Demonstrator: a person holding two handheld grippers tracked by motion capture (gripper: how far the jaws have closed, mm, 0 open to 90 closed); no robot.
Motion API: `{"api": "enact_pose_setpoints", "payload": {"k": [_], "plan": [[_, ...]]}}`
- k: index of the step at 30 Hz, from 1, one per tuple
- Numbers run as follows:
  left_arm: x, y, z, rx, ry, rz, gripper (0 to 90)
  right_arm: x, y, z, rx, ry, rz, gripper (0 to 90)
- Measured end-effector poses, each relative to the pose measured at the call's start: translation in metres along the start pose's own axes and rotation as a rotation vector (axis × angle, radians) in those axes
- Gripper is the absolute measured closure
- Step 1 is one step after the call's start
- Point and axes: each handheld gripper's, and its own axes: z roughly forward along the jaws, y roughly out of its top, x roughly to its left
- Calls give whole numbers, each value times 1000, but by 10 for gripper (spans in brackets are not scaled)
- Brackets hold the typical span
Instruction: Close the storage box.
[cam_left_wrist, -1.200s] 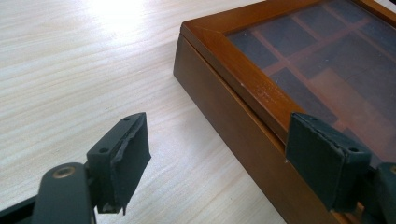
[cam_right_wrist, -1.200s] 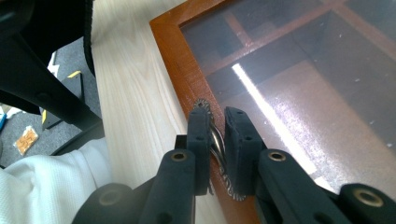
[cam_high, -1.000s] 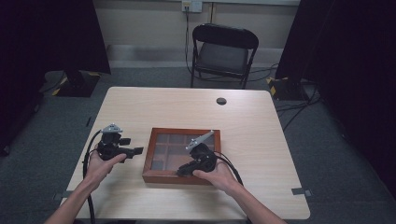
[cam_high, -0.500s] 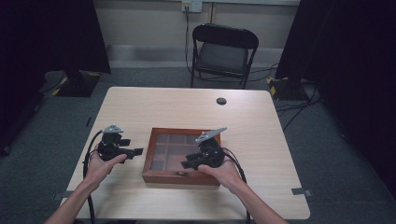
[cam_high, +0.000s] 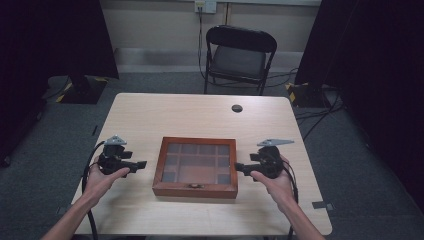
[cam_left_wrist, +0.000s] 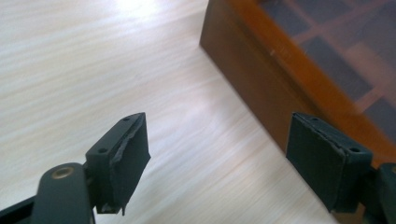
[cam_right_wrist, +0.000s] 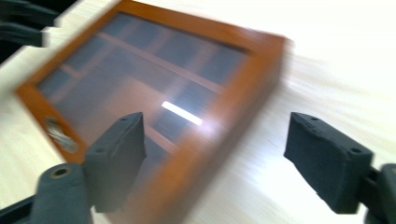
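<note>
A brown wooden box with a glass lid over several compartments lies shut in the middle of the table, its small metal clasp facing the person. My left gripper hovers just left of the box, open, jaws pointing at its left side. My right gripper is held just right of the box, open and holding nothing, jaws pointing at its right side. In the right gripper view the box is blurred and lies ahead of the spread jaws.
The light wooden table has free room behind the box. A small dark round disc lies near the far edge. A black folding chair stands behind the table. Cables trail off both grippers toward the near edge.
My right gripper has lifted off the box lid and swung out to the right of the box. The left gripper has stayed in place.
</note>
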Motion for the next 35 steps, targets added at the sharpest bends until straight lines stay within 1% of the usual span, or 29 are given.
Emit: {"api": "enact_pose_setpoints", "payload": {"k": [2, 3, 4, 6, 7, 8, 9, 10, 11, 12, 13, 14, 15, 16, 17, 18, 20, 21, 22, 23, 24, 25, 26, 27, 28, 29, 31, 32, 35], "plan": [[4, -5, -1, 16, 10, -7, 198, -14, -11, -5, 15, -39, 28, 175], [7, -8, -1, 34, 16, -7, 191, -21, -16, -8, 25, -53, 39, 160], [8, -11, 0, 40, 22, -12, 186, -27, -21, -10, 33, -74, 44, 151], [11, -16, 1, 62, 40, -12, 186, -38, -31, -14, 53, -139, 64, 152], [13, -18, 2, 70, 41, -20, 186, -52, -39, -17, 58, -170, 110, 152], [14, -19, 2, 73, 44, -32, 186, -52, -39, -17, 58, -170, 110, 152], [15, -19, 3, 84, 51, -31, 184, -62, -45, -16, 76, -212, 157, 153], [16, -20, 5, 102, 61, -25, 184, -62, -45, -16, 76, -212, 157, 153], [16, -20, 8, 115, 66, -24, 184, -65, -47, -15, 92, -238, 160, 152], [16, -20, 10, 132, 90, -16, 184, -68, -48, -13, 114, -267, 153, 153], [15, -21, 13, 136, 113, -22, 183, -70, -49, -10, 127, -289, 161, 152], [16, -21, 14, 144, 121, -14, 183, -73, -51, -8, 144, -303, 163, 152], [16, -22, 16, 140, 130, -12, 183, -74, -52, -4, 169, -324, 164, 154], [16, -23, 17, 142, 142, 5, 183, -75, -53, -1, 193, -340, 158, 154], [16, -25, 19, 127, 169, 3, 181, -75, -55, 2, 207, -355, 150, 154], [16, -26, 20, 123, 188, 12, 179, -75, -56, 4, 218, -377, 142, 154], [16, -29, 24, 115, 214, 0, 176, -75, -58, 7, 224, -396, 135, 145], [16, -31, 25, 105, 223, -7, 160, -74, -59, 8, 219, -412, 132, 146], [17, -33, 27, 81, 238, -12, 134, -73, -60, 8, 215, -428, 129, 146], [17, -34, 26, 81, 234, -14, 118, -72, -61, 9, 204, -441, 133, 145], [16, -35, 27, 67, 238, -18, 108, -71, -62, 10, 190, -460, 133, 139], [16, -37, 29, 44, 239, -21, 92, -70, -63, 11, 180, -474, 125, 110], [18, -38, 29, 34, 244, -6, 61, -71, -66, 14, 154, -480, 120, 58], [19, -41, 31, 3, 243, -17, 33, -71, -68, 16, 134, -483, 116, 0], [20, -43, 31, -7, 233, -18, 0, -71, -71, 18, 119, -480, 98, 0], [21, -45, 31, -30, 225, -9, 0, -71, -71, 18, 111, -481, 100, 0], [21, -46, 31, -38, 227, -10, 0, -70, -73, 18, 91, -491, 108, 0], [20, -47, 31, -39, 229, -11, 0, -70, -76, 19, 59, -487, 97, 0], [20, -47, 31, -39, 232, -10, 0, -70, -79, 21, 11, -494, 92, 0]]}}
